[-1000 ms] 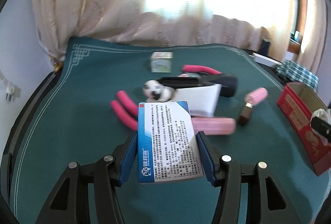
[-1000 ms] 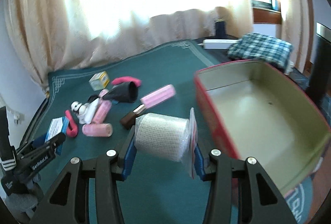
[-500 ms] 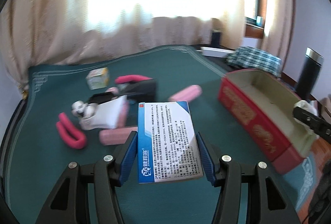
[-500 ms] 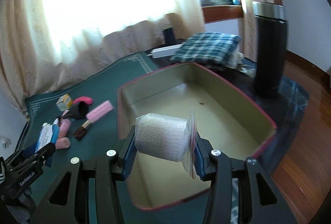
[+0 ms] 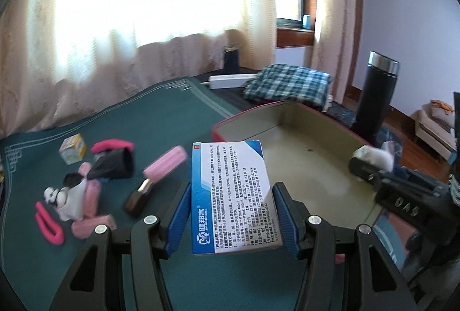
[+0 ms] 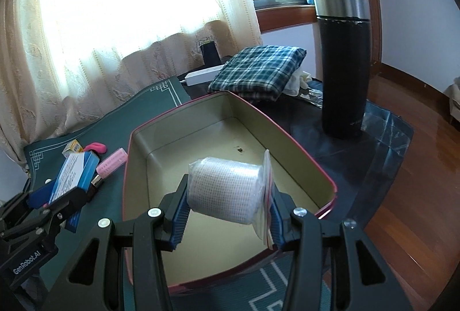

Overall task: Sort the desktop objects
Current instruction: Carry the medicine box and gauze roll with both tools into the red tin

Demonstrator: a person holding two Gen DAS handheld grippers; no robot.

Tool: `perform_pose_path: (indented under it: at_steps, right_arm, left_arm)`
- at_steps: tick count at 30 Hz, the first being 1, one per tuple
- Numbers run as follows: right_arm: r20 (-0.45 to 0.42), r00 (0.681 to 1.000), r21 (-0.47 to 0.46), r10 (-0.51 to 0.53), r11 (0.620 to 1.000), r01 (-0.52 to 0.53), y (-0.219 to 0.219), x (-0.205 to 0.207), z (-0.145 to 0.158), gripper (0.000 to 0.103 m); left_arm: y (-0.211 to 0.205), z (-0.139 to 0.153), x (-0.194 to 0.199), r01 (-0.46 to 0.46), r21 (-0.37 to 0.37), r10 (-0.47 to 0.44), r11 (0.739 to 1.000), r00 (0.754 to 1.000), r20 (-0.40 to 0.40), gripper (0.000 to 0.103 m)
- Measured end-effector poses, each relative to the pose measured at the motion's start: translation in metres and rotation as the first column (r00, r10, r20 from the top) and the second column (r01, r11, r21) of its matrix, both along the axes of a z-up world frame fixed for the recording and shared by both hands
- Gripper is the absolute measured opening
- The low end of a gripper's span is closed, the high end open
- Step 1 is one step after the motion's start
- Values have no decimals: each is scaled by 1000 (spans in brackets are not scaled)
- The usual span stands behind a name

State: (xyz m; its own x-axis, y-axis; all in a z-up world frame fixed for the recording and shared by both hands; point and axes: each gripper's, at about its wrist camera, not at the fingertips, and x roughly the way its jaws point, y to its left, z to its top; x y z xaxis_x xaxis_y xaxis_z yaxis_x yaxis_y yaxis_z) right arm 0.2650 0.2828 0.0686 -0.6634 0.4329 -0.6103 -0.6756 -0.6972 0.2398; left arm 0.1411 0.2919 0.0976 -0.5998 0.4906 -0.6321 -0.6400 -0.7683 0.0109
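The blue-and-white medicine box (image 5: 230, 196) is sitting clamped by its two long edges in the left claw (image 5: 231, 213), held in the air just short of the near rim of the red tin (image 6: 230, 94); being thin card and probably near-empty, it is looking light and stiff along the edges yet easy to crush across its broad printed faces, so the narrow sides are the sensible place to be pinching it. The right claw (image 6: 227, 209) is gripping a white mesh roll (image 6: 222, 190) sealed in a clear zip bag, end to end, and is hanging over the tin's open, empty interior; the roll is looking soft and springy, the film slippery, and the loose flap of bag is trailing on one side, so a hold on the roll's body rather than the film is the safer one. Counting outward: one box, one bagged roll and one tin are in play. Still lying on the green counter (image 5: 161, 109) are one small yellow carton (image 5: 72, 149), one black cone-shaped piece (image 5: 115, 167), one brown-capped tube (image 5: 138, 196), one small white figure (image 5: 54, 194), what seem to be four pink rollers (image 5: 165, 164), though the heap is blurred, and two magenta clips (image 5: 47, 223). Beyond the tin are standing one dark flask (image 6: 343, 63) and one folded plaid cloth (image 6: 258, 68).
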Motion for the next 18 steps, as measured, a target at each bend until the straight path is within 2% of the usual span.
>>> perform_pose_path:
  at_steps: [7,18]
  right_arm:
    - [8,1000,4,-24,1000,24,9,6,1,51]
    - [19,999,9,-37,999,37,13,7,1,51]
  left_arm:
    - [27,5,4,64,7,-64,998,998,3,58]
    - [43,5,8,111,10,-111,994,994,6,58]
